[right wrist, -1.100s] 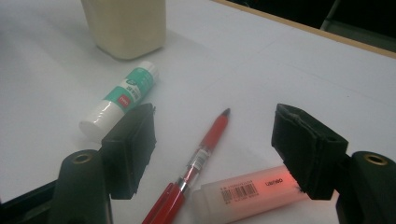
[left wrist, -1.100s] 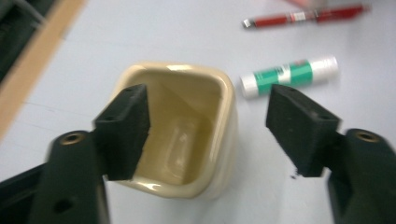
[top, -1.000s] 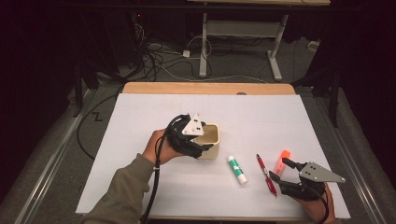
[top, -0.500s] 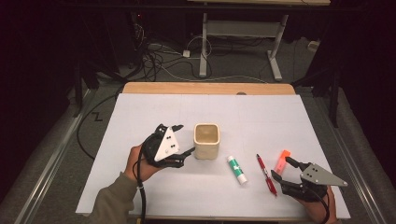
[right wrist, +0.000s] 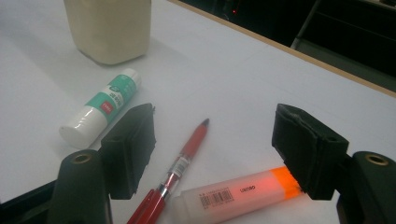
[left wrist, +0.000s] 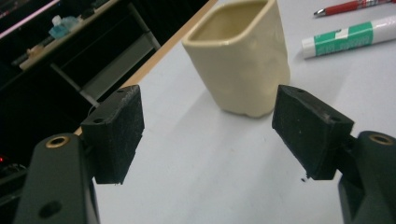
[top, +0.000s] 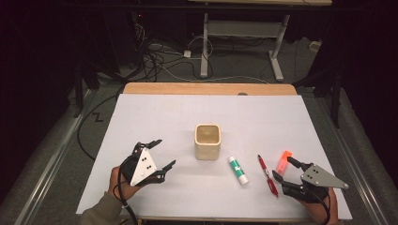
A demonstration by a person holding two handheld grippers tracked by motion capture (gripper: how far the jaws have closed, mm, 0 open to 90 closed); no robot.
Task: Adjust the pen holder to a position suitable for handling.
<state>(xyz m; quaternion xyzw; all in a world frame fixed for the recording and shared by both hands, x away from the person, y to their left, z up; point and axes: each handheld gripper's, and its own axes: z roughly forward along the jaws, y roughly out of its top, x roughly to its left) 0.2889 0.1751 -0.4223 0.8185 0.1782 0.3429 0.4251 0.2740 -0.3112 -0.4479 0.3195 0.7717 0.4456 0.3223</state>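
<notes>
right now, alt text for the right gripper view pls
The right gripper hangs open just above a white table, with a red pen and an orange highlighter lying between its black jaws. A green-and-white glue stick and a cream cup sit farther off.

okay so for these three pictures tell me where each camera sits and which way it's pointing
High view: above the person's side, looking forward and down on the table; shows both forearms, left hand-held gripper, right hand-held gripper.
Left gripper view: rides that gripper, looking along its open jaws at the cream cup.
Right gripper view: rides that gripper, over red pen and orange highlighter.
Shared: cup, glue stick, pen.
</notes>
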